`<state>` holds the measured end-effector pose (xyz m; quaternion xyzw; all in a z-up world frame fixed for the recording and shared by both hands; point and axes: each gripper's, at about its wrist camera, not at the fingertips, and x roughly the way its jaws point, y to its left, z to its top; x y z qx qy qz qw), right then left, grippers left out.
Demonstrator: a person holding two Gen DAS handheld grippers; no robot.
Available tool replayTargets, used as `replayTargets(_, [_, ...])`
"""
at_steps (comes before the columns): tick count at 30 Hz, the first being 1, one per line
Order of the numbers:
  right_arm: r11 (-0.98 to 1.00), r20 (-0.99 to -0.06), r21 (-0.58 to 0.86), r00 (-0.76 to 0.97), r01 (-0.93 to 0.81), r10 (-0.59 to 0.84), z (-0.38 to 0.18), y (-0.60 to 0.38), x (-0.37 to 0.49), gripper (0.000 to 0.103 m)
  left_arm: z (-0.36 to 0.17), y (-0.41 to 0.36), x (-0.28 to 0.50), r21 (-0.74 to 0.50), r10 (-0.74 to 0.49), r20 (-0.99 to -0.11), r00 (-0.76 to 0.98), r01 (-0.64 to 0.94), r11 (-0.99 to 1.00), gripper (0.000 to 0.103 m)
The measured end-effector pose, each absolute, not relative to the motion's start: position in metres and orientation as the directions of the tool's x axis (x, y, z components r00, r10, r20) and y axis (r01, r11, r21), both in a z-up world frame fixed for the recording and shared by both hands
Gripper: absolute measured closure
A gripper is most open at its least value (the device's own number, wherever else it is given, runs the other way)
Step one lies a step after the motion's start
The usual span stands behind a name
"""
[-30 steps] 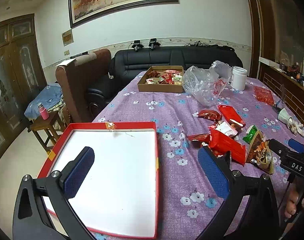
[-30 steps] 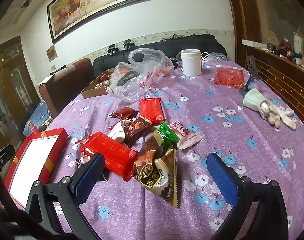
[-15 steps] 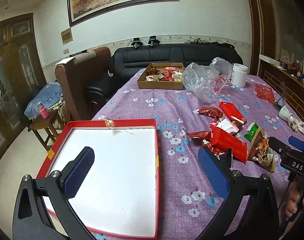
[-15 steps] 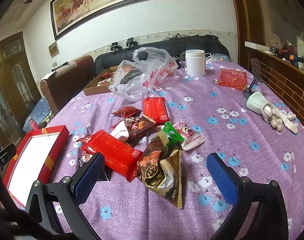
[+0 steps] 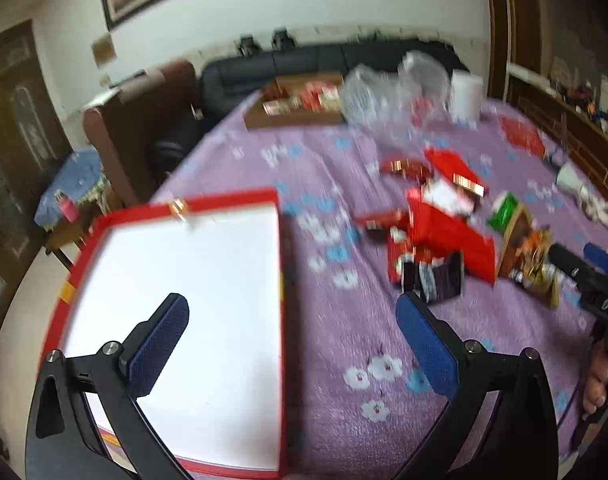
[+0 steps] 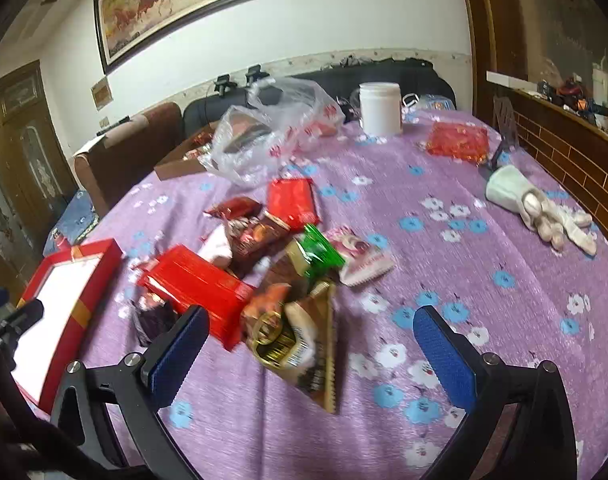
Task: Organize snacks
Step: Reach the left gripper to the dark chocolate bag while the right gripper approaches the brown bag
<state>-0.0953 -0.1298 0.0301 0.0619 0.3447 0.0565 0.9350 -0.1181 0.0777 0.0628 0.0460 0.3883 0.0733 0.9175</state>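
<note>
Room: white wall with a framed horse painting, a black sofa and a brown armchair behind the counter.
Counter: round, covered by a purple cloth with blue and white flowers; landmark for all entries below.
Red tray: white-lined, empty, at the near left edge of the counter.
Plastic bag: clear, crumpled, at the far middle of the counter.
Cardboard box: at the far edge of the counter, just left of the bag, holding packets.
Snack pile: mid-counter, just right of the tray; wrappers overlap.
Long red packet: on the tray side of the pile.
Brown packet: nearest edge of the pile.
White jar: far right of the counter, beside the bag.
White glove: right edge of the counter.
Left gripper: spread wide, empty, above the tray's right rim.
Right gripper: spread wide, empty, above the brown packet.
</note>
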Motion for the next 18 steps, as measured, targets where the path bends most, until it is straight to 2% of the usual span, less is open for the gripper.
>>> replayTargets(8, [0.977,-0.672,0.193,0.712,-0.096,0.203,0.018,-0.136,-0.087,0.000,0.047,0.060,-0.098,0.207,0.173,-0.743,0.646,-0.024,0.978,0.000])
replayTargets(18, [0.965,-0.675,0.188,0.691,-0.181,0.261,0.020,-0.125,-0.079,0.001,0.038,0.058,-0.072,0.199,0.160,-0.768,0.621,-0.007,0.980,0.000])
